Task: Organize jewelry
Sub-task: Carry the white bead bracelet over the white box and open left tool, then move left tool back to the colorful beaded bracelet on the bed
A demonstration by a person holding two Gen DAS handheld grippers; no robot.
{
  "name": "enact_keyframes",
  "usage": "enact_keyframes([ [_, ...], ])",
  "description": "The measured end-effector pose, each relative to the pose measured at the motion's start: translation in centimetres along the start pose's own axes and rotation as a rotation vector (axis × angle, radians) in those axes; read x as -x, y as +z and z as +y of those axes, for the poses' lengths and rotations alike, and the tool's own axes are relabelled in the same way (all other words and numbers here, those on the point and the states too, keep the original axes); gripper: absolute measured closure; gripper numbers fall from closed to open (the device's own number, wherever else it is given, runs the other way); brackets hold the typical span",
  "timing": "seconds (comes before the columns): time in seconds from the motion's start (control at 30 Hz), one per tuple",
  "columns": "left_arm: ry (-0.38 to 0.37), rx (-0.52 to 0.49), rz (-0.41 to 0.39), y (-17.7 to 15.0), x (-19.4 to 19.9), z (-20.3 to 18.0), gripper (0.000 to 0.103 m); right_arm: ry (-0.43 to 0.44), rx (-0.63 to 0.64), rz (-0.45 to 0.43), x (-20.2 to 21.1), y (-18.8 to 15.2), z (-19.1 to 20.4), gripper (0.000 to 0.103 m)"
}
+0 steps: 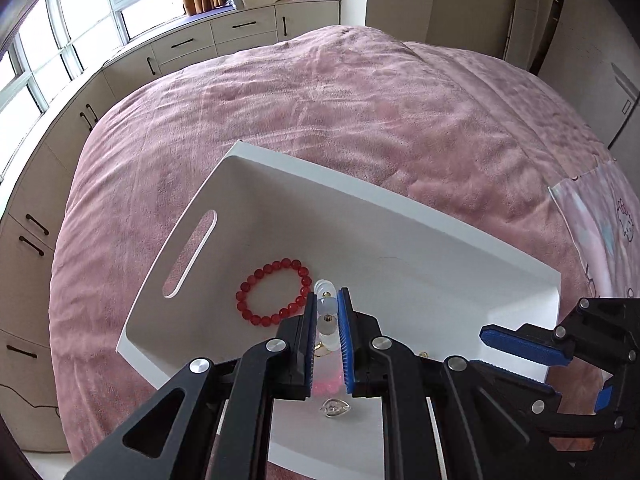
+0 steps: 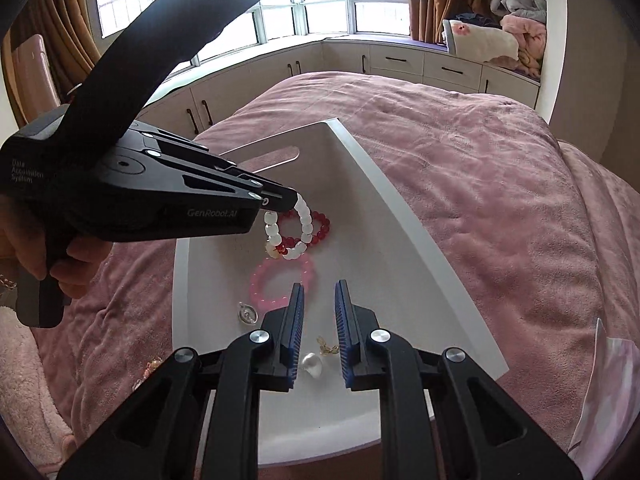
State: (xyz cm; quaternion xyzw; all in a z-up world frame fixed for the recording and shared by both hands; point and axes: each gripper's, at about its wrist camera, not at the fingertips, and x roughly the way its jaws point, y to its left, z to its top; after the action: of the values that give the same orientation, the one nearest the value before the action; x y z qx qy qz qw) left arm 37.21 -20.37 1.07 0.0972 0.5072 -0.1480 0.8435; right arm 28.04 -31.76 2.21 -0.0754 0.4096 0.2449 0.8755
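Fingers (image 1: 307, 320) of the left gripper (image 1: 325, 322) are clamped on a white bead bracelet (image 2: 298, 226), which hangs from their tips above a white tray (image 2: 384, 184) lying on a bed covered by a pink blanket (image 2: 480, 184). From the right wrist view the hanging loop dangles in front of a red bead bracelet (image 1: 274, 292) that rests on the tray floor near the slot handle (image 1: 191, 253); whether the white beads touch it cannot be told. Just nearer lies a pink bead bracelet (image 2: 280, 282), flat on the tray. Left of it, close to the tray's edge, sits a small silver heart pendant (image 2: 248, 314). Further right, the right gripper (image 2: 318, 330) hovers over the near part of the tray with its fingers (image 2: 345, 328) parted and holding nothing. Between and below them lie a small white shell-like piece (image 2: 313, 365) and a little gold charm (image 2: 326, 345), close together on the tray floor.
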Motion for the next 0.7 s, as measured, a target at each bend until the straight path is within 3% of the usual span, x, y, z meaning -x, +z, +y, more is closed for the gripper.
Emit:
enact_keyframes([
  [0.07,0.033,-0.027,-0.009,-0.4,-0.3,-0.1,0.084,-0.002,0.001,-0.002,-0.3,-0.1,0.0,0.086],
  [0.13,0.053,-0.04,-0.037,-0.7,0.3,0.0,0.066,-0.002,0.006,-0.019,0.0,-0.2,0.1,0.084],
  [0.2,0.072,-0.045,-0.083,-1.0,1.6,0.4,0.057,-0.008,0.011,-0.044,0.8,-0.2,0.3,0.07],
  [0.27,0.093,-0.046,-0.139,-1.4,3.3,0.8,0.05,-0.01,0.022,-0.079,2.0,-0.3,0.6,0.063],
  [0.4,0.148,-0.069,-0.277,-2.8,8.0,1.3,0.024,0.009,0.045,-0.168,5.5,-1.0,1.8,0.043],
  [0.53,0.167,-0.112,-0.385,-5.7,12.6,1.5,0.015,0.059,0.062,-0.246,9.0,-2.1,3.4,0.034],
  [0.7,0.214,-0.15,-0.447,-10.4,15.8,1.6,0.012,0.14,0.111,-0.271,11.4,-3.8,6.3,0.029],
])
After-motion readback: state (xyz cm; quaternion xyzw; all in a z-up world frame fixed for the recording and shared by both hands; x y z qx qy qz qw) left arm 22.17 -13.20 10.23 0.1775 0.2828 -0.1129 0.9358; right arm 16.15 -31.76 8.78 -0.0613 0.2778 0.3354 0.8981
